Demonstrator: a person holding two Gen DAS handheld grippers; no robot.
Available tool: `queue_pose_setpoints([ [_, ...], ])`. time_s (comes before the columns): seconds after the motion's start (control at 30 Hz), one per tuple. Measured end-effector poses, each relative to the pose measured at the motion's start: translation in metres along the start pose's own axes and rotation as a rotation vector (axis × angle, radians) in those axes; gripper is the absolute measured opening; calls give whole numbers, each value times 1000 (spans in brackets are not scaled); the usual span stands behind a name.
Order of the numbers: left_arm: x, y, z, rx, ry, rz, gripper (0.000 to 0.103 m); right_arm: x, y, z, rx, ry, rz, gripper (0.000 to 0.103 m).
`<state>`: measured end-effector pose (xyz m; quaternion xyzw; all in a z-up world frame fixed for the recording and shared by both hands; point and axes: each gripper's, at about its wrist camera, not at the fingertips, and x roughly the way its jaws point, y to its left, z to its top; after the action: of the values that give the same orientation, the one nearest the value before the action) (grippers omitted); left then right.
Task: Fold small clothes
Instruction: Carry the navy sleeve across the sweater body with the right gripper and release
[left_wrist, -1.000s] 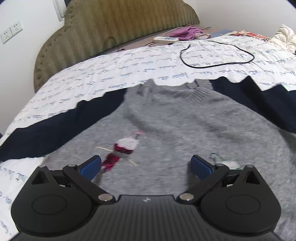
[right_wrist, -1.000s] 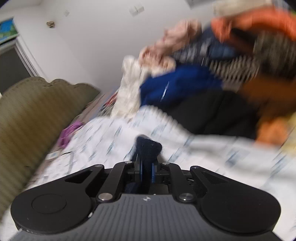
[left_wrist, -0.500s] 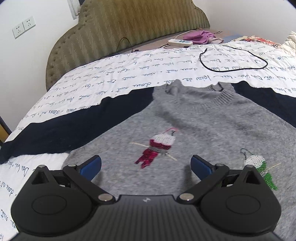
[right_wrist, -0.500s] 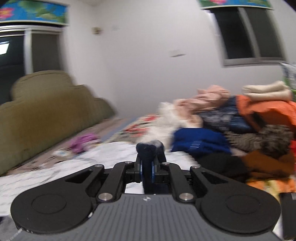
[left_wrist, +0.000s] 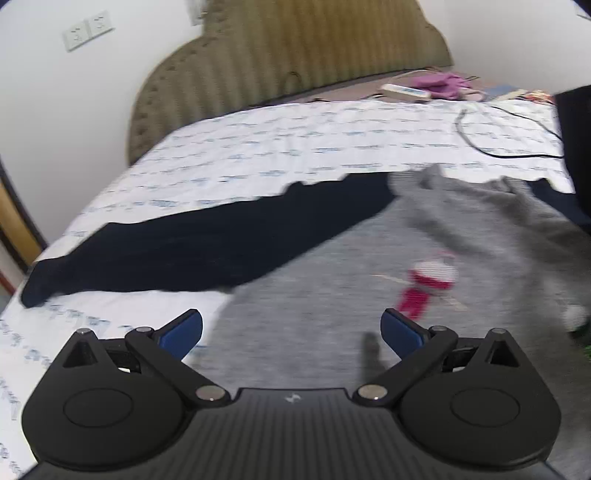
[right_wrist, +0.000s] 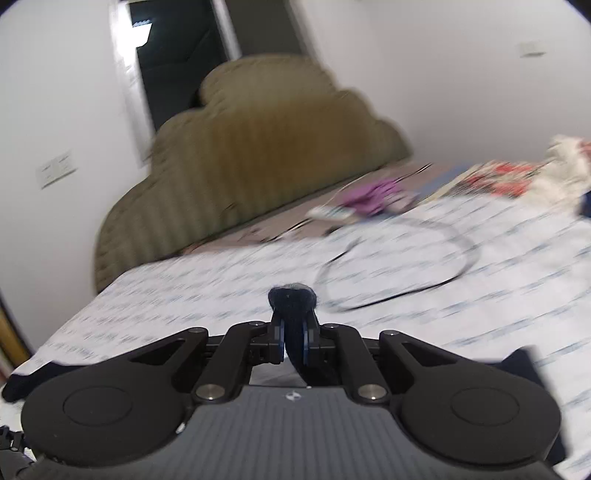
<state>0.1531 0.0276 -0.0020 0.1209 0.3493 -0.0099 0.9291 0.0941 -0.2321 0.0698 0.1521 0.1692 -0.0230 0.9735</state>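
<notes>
Grey sweater (left_wrist: 424, 295) spread flat on the bed (left_wrist: 295, 147), one navy sleeve (left_wrist: 207, 243) stretched out toward the bed's left edge. Left tongs (left_wrist: 291, 328) released, blue pads wide apart, hovering above the sweater's lower part, gripping nothing. Right tongs (right_wrist: 293, 339) clenched on a dark navy fold of cloth (right_wrist: 292, 297), lifted clear above the patterned sheet; black cable (right_wrist: 399, 266) looped beyond.

A sweater (left_wrist: 424, 258) lies flat on the bed (left_wrist: 277, 147), one sleeve (left_wrist: 207, 243) stretched leftward. Behind it a cable (left_wrist: 491, 144) loops on the sheet; the headboard (left_wrist: 288, 55) stands farthest back.
</notes>
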Motion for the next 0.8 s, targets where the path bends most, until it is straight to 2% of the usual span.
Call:
queue_pose_setpoints([
  [0.17, 5, 34, 0, -46, 12, 15, 103, 49, 77, -29, -38, 96, 77, 13],
  [0.33, 10, 64, -6, -91, 37, 52, 103, 85, 130, -62, -79, 191, 105, 13],
  [0.6, 16, 92, -10, -151, 57, 80, 103, 106, 159, -69, -83, 224, 147, 14],
  [0.67, 16, 95, -11, -162, 63, 87, 103, 113, 165, -73, -93, 261, 181, 21],
  [0.73, 19, 97, -11, -170, 75, 86, 103, 120, 171, -80, -125, 344, 232, 31],
  [0.77, 20, 99, -12, -172, 82, 83, 103, 120, 171, -82, -114, 368, 266, 39],
  [0.8, 21, 101, -12, -173, 84, 81, 103, 116, 167, -81, -80, 376, 303, 40],
])
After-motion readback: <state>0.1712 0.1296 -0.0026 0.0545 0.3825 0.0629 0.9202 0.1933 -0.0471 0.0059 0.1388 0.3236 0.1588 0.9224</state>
